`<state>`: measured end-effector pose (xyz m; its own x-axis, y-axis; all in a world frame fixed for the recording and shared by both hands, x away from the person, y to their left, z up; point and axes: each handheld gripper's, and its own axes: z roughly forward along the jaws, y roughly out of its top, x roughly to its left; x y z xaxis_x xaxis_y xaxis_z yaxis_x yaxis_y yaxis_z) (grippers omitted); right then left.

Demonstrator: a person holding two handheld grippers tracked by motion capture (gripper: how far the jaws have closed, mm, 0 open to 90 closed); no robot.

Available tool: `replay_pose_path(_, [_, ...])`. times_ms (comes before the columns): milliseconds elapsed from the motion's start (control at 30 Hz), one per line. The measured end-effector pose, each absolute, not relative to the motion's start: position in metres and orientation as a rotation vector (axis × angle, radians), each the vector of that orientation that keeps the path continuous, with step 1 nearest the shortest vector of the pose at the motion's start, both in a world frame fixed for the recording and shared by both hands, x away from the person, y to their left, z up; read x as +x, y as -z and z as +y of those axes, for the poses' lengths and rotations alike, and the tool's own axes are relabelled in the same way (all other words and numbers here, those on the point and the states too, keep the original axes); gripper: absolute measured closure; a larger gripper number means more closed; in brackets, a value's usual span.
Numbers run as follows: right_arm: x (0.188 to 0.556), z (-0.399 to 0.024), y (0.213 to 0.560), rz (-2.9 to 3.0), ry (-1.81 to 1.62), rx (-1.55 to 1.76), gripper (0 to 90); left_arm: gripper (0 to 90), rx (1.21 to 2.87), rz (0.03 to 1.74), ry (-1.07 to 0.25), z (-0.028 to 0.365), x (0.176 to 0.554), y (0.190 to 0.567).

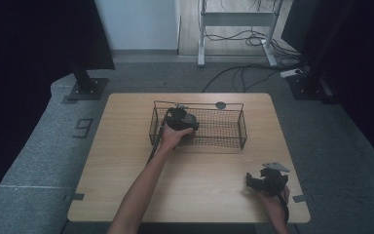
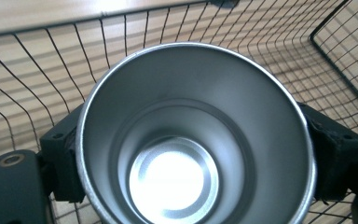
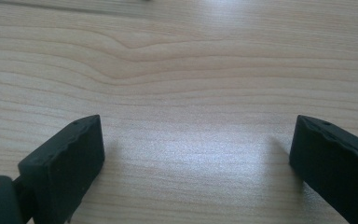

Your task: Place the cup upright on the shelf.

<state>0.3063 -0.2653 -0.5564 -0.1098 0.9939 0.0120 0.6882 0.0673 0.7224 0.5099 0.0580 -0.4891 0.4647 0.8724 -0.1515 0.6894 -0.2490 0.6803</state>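
From the high view, a black wire basket (image 1: 233, 127) sits on the far half of the table (image 1: 126, 161). The left tongs (image 1: 181, 118) reach into the basket's left end; the right tongs (image 1: 268, 181) rest near the table's front right corner, well apart from the basket.

In the left gripper view, the left tongs pinch a metal cup (image 2: 193, 140) inside the basket, its mouth toward the camera.

In the right gripper view, the right tongs stand spread over bare wood.
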Motion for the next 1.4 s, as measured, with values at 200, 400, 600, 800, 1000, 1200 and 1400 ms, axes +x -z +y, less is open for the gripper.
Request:
replay_pose_path(200, [0.306,-0.265,0.557,1.851,-0.806,1.668,3.2,13.3,2.031,1.312,-0.326,0.058,0.511,0.490])
replay_pose_path(400, [0.306,-0.265,0.557,1.852,-0.806,1.668,3.3,9.9,2.024,1.329,-0.335,0.059,0.510,0.488])
replay_pose_path(600, [0.306,-0.265,0.556,1.854,-0.804,1.668,3.3,3.0,1.977,1.309,-0.369,0.064,0.505,0.481])
replay_pose_path(800, [0.306,-0.265,0.556,1.853,-0.804,1.668,3.3,1.8,1.932,1.257,-0.384,0.067,0.496,0.471])
replay_pose_path(1000, [0.306,-0.265,0.556,1.853,-0.804,1.668,3.3,1.2,1.894,1.233,-0.376,0.071,0.487,0.462])
replay_pose_path(1200, [0.306,-0.265,0.556,1.853,-0.804,1.668,3.3,1.3,1.868,1.217,-0.361,0.081,0.481,0.456])
replay_pose_path(1400, [0.306,-0.265,0.556,1.853,-0.804,1.669,3.3,1.4,1.853,1.203,-0.328,0.093,0.472,0.452])
